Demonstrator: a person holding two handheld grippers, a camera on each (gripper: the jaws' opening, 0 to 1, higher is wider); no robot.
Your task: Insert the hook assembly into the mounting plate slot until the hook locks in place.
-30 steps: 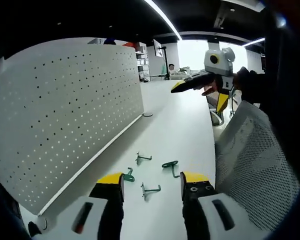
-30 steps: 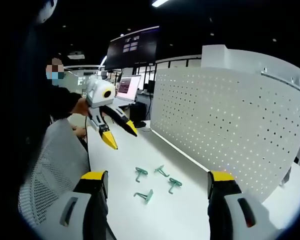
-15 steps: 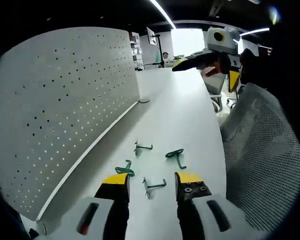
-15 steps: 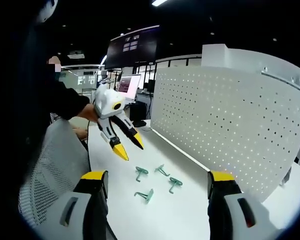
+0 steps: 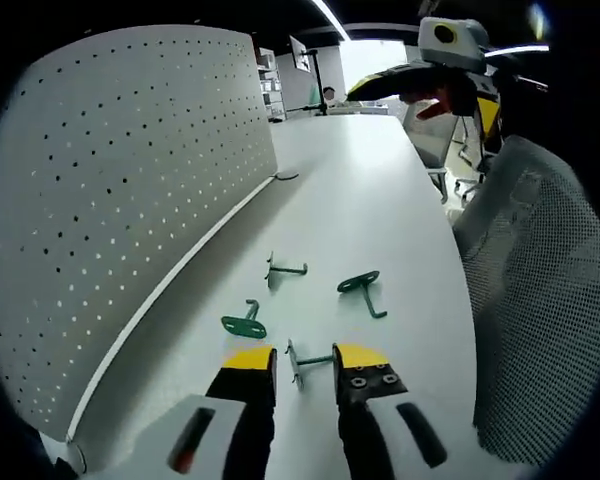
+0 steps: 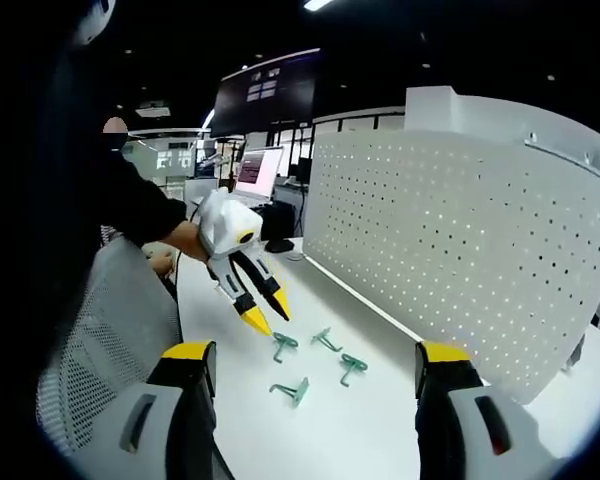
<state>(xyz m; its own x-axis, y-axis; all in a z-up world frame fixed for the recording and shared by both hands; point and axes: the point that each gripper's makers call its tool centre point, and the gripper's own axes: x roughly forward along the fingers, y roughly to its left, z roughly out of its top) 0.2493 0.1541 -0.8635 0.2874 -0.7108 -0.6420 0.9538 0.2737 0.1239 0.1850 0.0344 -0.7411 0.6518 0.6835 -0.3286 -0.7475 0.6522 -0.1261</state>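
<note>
Several green metal hooks lie on the white table [image 5: 380,190] in front of the white pegboard mounting plate [image 5: 110,200]. My left gripper [image 5: 304,353] is low over the table, open but narrowed, with one hook [image 5: 312,360] lying between its yellow tips, not clamped. Other hooks [image 5: 285,269] [image 5: 363,290] [image 5: 244,323] lie just beyond. In the right gripper view the left gripper [image 6: 270,313] points down at the hook [image 6: 283,346] nearest it, beside the pegboard [image 6: 460,260]. My right gripper [image 6: 315,355] is wide open and holds nothing; it hangs high over the table's far end [image 5: 423,100].
A mesh office chair back [image 5: 540,300] stands along the table's open side. A person's sleeve and hand [image 6: 155,215] hold the left gripper. Monitors [image 6: 260,175] stand at the table's far end. The pegboard walls off the other side.
My left gripper has come down and forward to the hooks, and its jaws have narrowed around the nearest one. The right gripper has stayed still and wide open.
</note>
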